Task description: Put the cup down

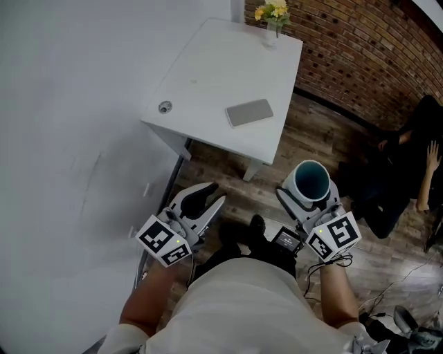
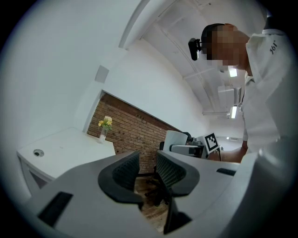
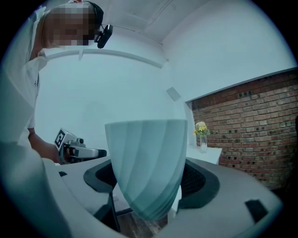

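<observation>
Right gripper (image 1: 309,198) pinches the teal cup (image 1: 311,178) upright; left gripper (image 1: 205,196) hangs part-spread, empty. I'd keep the cup level and lower it just inside the table's (image 1: 208,76) near edge.

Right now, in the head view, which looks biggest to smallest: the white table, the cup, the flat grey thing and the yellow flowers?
1. white table
2. cup and flat grey thing: about alike; the cup is nearer the camera, so I won't rank them.
3. yellow flowers, also farthest away.
</observation>
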The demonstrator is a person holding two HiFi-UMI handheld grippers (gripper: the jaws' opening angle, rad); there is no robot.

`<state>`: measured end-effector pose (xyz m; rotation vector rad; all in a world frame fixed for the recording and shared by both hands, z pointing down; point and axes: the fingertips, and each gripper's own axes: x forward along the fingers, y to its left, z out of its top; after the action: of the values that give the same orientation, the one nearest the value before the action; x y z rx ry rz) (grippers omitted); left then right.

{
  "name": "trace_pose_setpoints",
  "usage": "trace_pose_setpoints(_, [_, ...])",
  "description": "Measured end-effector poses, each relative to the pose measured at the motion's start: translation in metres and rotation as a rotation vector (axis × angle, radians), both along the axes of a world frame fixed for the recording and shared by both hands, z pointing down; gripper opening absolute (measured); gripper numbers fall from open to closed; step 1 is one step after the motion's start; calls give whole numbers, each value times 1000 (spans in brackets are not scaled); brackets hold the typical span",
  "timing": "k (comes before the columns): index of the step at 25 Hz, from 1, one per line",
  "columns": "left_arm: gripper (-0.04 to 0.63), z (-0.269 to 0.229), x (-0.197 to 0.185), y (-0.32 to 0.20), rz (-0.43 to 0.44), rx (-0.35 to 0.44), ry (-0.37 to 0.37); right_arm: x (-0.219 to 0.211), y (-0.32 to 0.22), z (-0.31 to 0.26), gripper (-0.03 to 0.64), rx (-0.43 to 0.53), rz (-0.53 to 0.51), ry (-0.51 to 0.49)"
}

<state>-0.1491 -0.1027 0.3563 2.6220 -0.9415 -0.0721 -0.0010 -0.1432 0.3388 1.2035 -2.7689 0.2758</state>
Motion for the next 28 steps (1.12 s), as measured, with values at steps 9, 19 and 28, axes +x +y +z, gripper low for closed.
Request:
trace_pose_setpoints(9, [106, 11, 13, -14, -52, -40, 16, 7, -23, 16, 374, -33, -58, 2])
trace_pose_setpoints(19, [114, 13, 37, -73, -23, 2, -9, 2, -96, 38, 374, 0, -124, 58])
trace_pose_setpoints(28, [118, 40, 51, -122, 6, -30, -50, 0, -153, 78, 374, -20, -144, 112])
